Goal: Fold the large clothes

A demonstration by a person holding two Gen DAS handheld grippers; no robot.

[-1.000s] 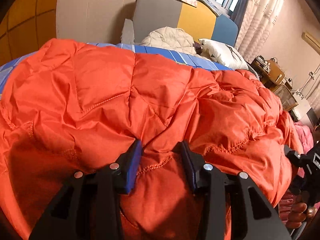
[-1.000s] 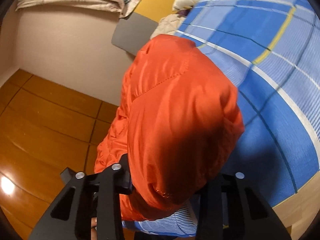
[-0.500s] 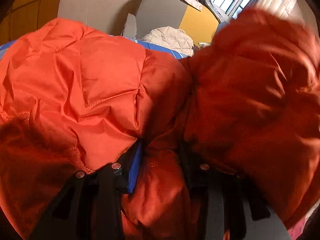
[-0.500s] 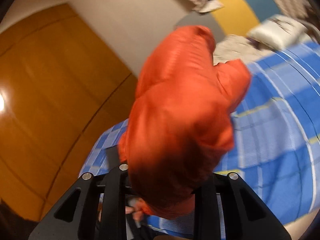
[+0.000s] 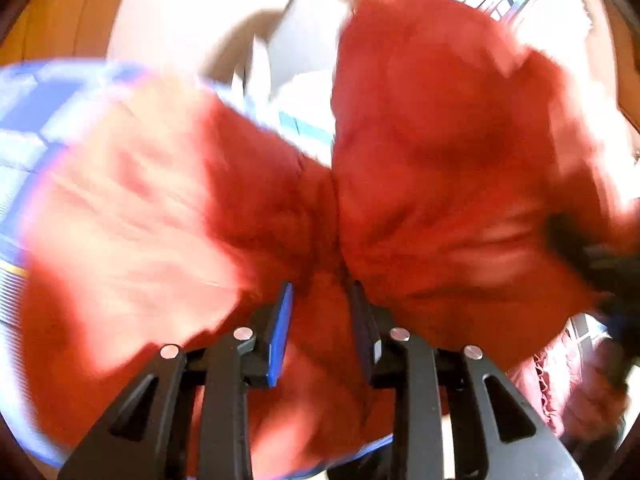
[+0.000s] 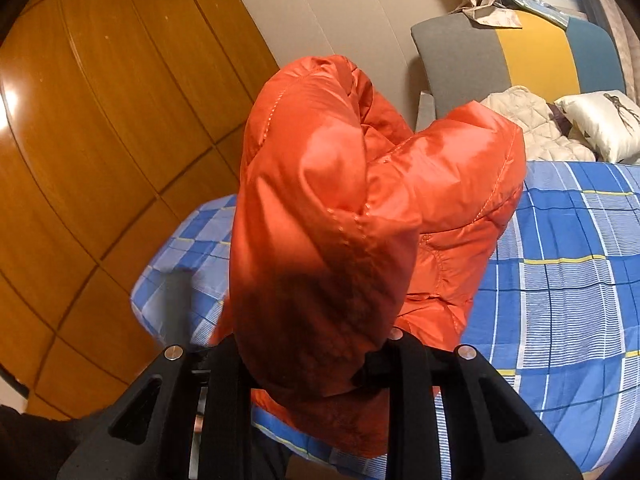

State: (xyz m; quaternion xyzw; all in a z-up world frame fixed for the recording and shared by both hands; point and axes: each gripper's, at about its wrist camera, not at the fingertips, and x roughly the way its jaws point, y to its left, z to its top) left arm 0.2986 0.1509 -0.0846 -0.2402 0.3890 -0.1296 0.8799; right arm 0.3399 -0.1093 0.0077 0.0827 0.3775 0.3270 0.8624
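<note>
An orange quilted puffer jacket (image 6: 360, 208) is lifted off the bed, bunched between both grippers. In the blurred left wrist view the jacket (image 5: 440, 160) fills the frame. My left gripper (image 5: 320, 312) is shut on a fold of its fabric between the blue pads (image 5: 280, 328). My right gripper (image 6: 316, 360) is shut on another part of the jacket; the fabric drapes over its fingers and hides the tips. The right gripper also shows as a dark blur at the right of the left wrist view (image 5: 592, 256).
A bed with a blue plaid sheet (image 6: 560, 280) lies under the jacket. A cream quilted garment (image 6: 528, 124) and a white pillow (image 6: 600, 124) lie at the headboard (image 6: 520, 52). A wooden wardrobe (image 6: 100, 140) stands to the left.
Both grippers have lifted the jacket up off the bed. The right gripper has swung its part up and towards the left, and the jacket now hangs bunched in the air.
</note>
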